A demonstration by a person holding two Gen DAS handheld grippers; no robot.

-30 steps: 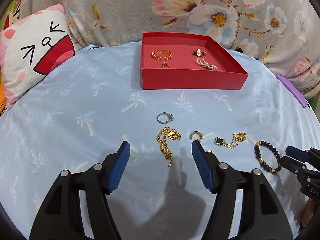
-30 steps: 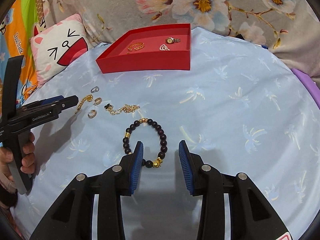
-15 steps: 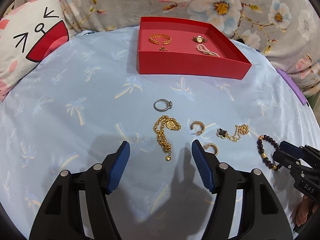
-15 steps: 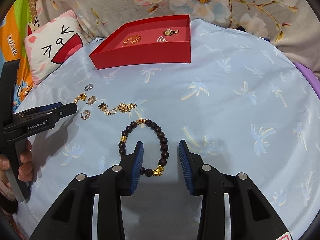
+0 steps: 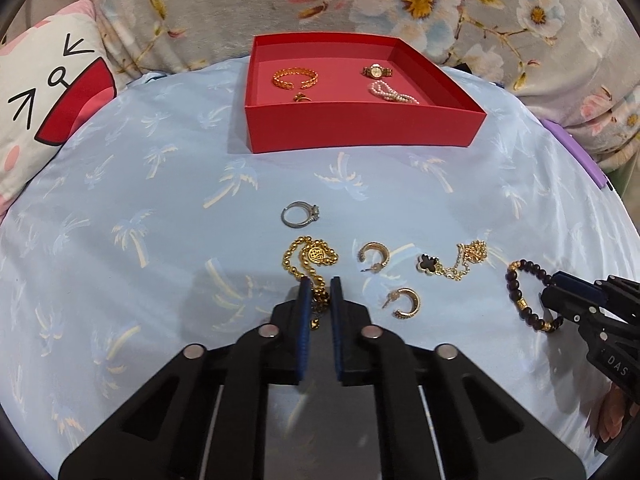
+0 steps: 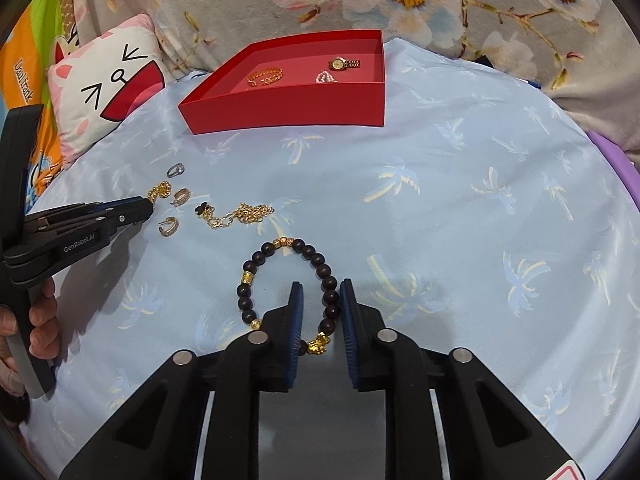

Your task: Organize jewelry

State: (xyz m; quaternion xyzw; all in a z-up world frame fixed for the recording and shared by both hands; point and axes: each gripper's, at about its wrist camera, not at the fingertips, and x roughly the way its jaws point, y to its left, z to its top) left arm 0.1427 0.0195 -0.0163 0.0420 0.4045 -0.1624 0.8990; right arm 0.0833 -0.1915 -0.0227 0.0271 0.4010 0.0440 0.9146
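A red tray (image 5: 360, 132) at the back holds a gold bangle (image 5: 295, 79), a watch (image 5: 377, 71), a pearl bracelet (image 5: 392, 94) and a small ring. On the blue cloth lie a silver ring (image 5: 299, 214), a gold bead chain (image 5: 310, 264), two gold hoop earrings (image 5: 374, 255), a clover necklace (image 5: 452, 262) and a dark bead bracelet (image 6: 288, 288). My left gripper (image 5: 320, 300) is shut on the gold chain's lower end. My right gripper (image 6: 322, 312) is narrowly open, its fingers astride the right side of the bead bracelet.
A cat-face pillow (image 5: 44, 100) lies at the left. Floral fabric (image 5: 400, 0) backs the tray. A purple strip (image 5: 576, 152) runs along the cloth's right edge. The right gripper also shows in the left wrist view (image 5: 560, 296).
My left gripper moved forward and closed from wide open onto the gold chain. My right gripper moved forward over the bead bracelet and narrowed.
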